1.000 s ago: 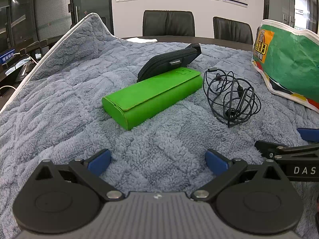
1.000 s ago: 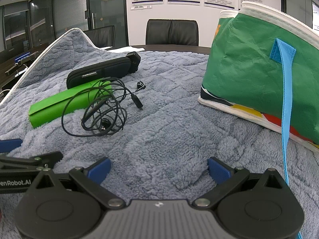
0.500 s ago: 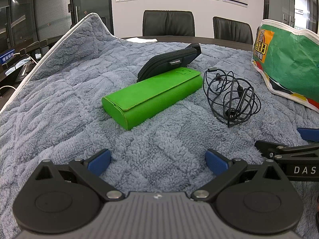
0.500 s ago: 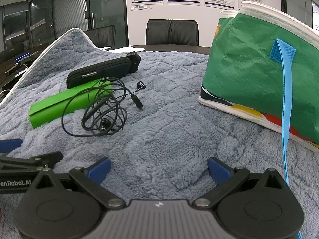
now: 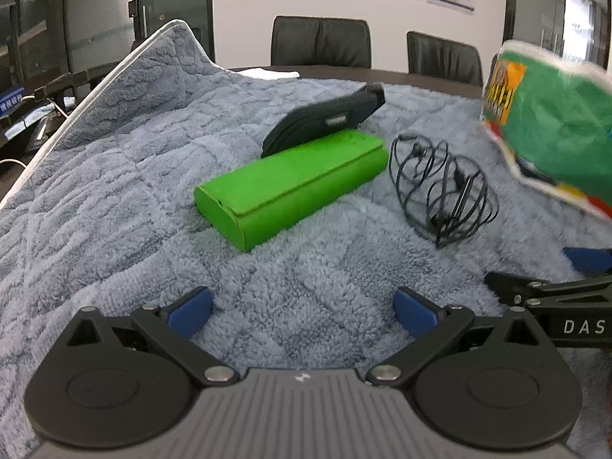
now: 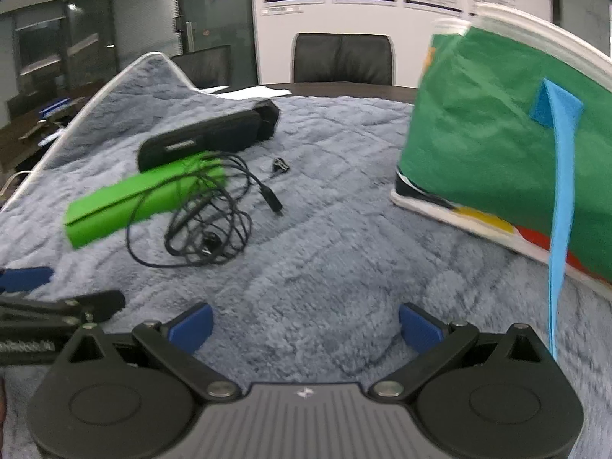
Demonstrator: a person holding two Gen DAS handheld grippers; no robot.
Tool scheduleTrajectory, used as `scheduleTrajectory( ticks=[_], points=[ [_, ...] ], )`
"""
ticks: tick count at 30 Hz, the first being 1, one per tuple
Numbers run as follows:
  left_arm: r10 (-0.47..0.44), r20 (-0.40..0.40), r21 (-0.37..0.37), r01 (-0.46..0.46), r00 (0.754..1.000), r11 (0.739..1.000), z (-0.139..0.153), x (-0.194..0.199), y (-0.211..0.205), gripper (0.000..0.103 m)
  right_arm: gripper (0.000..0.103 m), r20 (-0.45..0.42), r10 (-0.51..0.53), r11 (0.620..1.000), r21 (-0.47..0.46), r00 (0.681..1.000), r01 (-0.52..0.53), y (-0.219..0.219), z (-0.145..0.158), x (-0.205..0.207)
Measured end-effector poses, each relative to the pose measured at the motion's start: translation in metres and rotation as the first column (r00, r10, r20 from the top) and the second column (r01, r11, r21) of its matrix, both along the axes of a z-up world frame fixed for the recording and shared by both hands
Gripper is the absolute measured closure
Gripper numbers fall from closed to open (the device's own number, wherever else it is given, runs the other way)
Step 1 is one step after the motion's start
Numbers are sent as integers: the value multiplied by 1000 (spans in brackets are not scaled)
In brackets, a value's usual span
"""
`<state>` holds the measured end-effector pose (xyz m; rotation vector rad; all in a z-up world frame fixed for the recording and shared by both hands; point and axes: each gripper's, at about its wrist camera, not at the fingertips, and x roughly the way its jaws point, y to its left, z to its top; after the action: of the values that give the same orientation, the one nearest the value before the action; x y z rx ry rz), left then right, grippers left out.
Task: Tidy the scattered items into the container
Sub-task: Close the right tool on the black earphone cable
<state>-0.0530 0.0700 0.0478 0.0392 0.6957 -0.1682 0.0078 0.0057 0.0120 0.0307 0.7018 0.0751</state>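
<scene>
A green case (image 5: 290,185) lies on the grey blanket (image 5: 114,176), with a black pouch (image 5: 325,120) behind it and a tangled black earphone cable (image 5: 443,191) to its right. The green bag (image 5: 554,126) stands at the right. In the right wrist view the green case (image 6: 141,199), the pouch (image 6: 206,139), the cable (image 6: 202,222) and the bag (image 6: 497,153) with its blue strap (image 6: 560,210) show. My left gripper (image 5: 302,306) is open and empty, short of the case. My right gripper (image 6: 304,325) is open and empty, between cable and bag.
The blanket's white-trimmed edge (image 5: 114,69) rises at the far left. Black office chairs (image 5: 321,42) and a dark table stand behind. The right gripper's arm (image 5: 554,298) shows at the left view's right edge.
Both views are slightly blurred now: the right gripper has shifted a little, so the items and bag sit somewhat differently in its view. Both jaws stay open.
</scene>
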Motion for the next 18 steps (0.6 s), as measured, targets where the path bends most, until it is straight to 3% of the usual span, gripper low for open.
scheduleTrajectory(
  ticks=[4, 7, 8, 9, 10, 12, 13, 14, 16, 18],
  points=[
    [-63, 100, -94, 73, 993, 993, 27, -7, 22, 0, 2, 125, 187, 982, -25, 974, -185, -1, 19, 13],
    [-117, 143, -62, 126, 983, 990, 42, 2, 24, 0, 10, 98, 284, 959, -21, 954, -283, 6, 21, 39],
    [-136, 149, -28, 142, 979, 989, 45, 6, 21, 0, 29, 80, 320, 947, -29, 944, -318, 10, 20, 47],
    [-177, 156, 2, 179, 972, 984, 45, 9, 17, 0, 42, 73, 356, 934, -38, 932, -354, 14, 18, 53],
    [-238, 164, 17, 238, 957, 971, 45, 12, 13, 0, 66, 60, 390, 920, -45, 919, -388, 17, 15, 56],
    [-334, 175, 13, 337, 926, 942, 40, 17, 9, 0, 75, 51, 413, 911, -20, 909, -412, 16, 15, 53],
    [-343, 165, 10, 346, 925, 938, 37, 20, 7, 0, 92, 71, 421, 907, -12, 904, -421, 14, 18, 46],
    [-347, 148, 16, 349, 926, 937, 34, 22, 4, 4, 95, 89, 429, 903, -12, 899, -429, 12, 22, 36],
    [-403, 133, 25, 404, 905, 915, 31, 18, -3, 15, 98, 132, 440, 897, -23, 888, -441, 3, 35, 10],
    [-489, 164, 19, 493, 857, 870, 33, 6, -7, 17, 98, 169, 477, 878, -57, 862, -475, -6, 52, -24]
  ],
)
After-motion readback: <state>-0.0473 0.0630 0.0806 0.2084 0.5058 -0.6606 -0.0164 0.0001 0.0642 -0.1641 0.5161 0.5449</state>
